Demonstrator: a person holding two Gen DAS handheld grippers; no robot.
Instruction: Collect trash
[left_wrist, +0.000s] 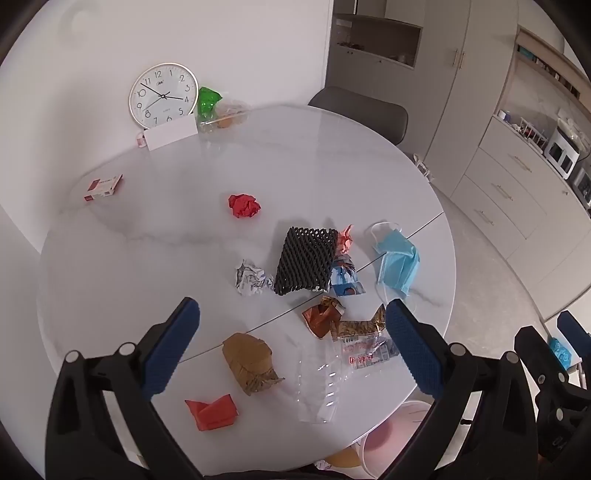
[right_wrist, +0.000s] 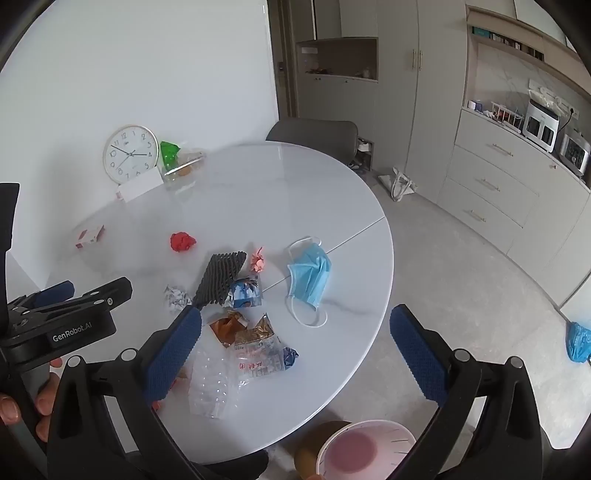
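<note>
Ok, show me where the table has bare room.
Bare: the table's far half, between clock and chair, and left of the red paper ball. Crowded: the near edge, from black foam net to clear plastic.

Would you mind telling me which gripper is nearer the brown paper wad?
Left. The left gripper hangs open right over the brown paper wad; the right gripper hangs open farther right, near the table's edge.

Round white table (left_wrist: 332, 155) carries clock (left_wrist: 163, 96), face mask (left_wrist: 399, 260), black foam net (left_wrist: 304, 260), crumpled wrappers.
</note>
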